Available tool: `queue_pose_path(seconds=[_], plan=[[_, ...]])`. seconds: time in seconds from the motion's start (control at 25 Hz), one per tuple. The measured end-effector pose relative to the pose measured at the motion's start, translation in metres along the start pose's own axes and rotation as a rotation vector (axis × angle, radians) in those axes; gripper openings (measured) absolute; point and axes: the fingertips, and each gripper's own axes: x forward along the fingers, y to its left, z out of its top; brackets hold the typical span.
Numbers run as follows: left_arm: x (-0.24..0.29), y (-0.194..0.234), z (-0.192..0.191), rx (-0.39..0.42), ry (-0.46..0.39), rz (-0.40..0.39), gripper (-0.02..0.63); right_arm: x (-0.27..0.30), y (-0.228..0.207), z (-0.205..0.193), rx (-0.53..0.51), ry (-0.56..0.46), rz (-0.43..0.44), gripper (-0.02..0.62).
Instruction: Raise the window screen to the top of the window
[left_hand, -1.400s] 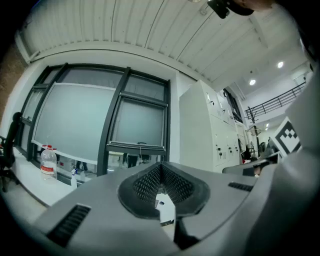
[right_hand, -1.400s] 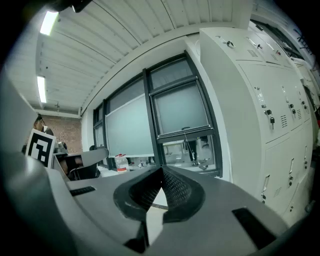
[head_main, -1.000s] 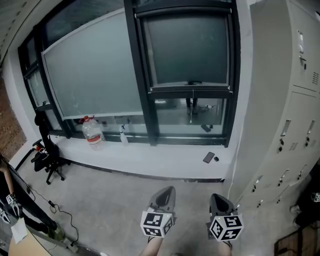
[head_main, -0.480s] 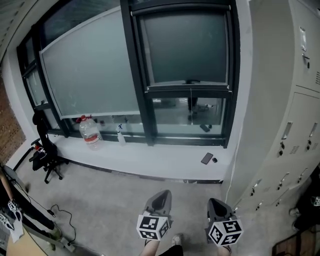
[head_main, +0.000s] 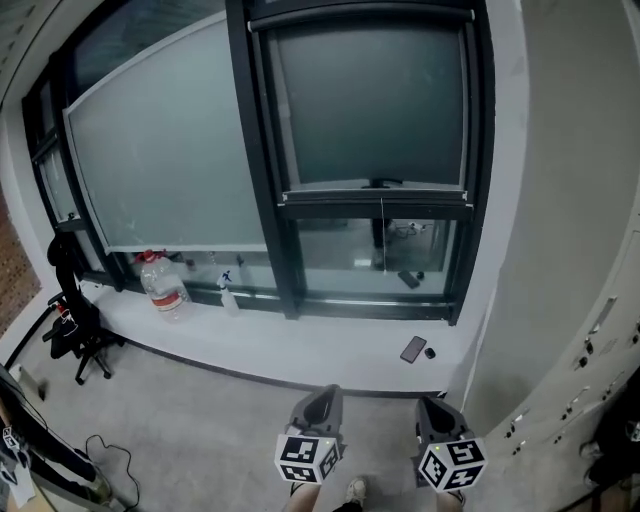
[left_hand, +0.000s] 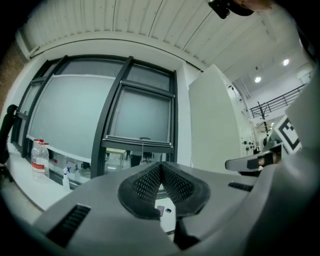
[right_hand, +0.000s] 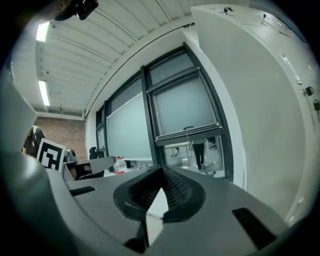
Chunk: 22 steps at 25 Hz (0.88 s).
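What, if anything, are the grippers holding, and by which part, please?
Nothing: the left gripper and right gripper both have jaws together, empty, short of the window screen.

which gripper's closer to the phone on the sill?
Right. In the head view the right gripper sits just below the phone, slightly to its right; the left gripper is farther off, down to the phone's left.

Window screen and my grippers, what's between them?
Head view: between the left gripper, the right gripper and the window screen lie the floor and the white sill with a phone on it.
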Motion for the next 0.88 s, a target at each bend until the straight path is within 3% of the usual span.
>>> queue_pose_path(seconds=[0.44,0.88], plan=[[0.160,0.104,0.039,0.026,-0.058,-0.001,0.002,0.181,-0.049,0.062,-0.053,-0.037,0.000,0.003],[0.275,0.165,0.018,0.014,-0.014,0.045,0.002,0.312,-0.103,0.059,-0.052,0.018,0.028,0.005]])
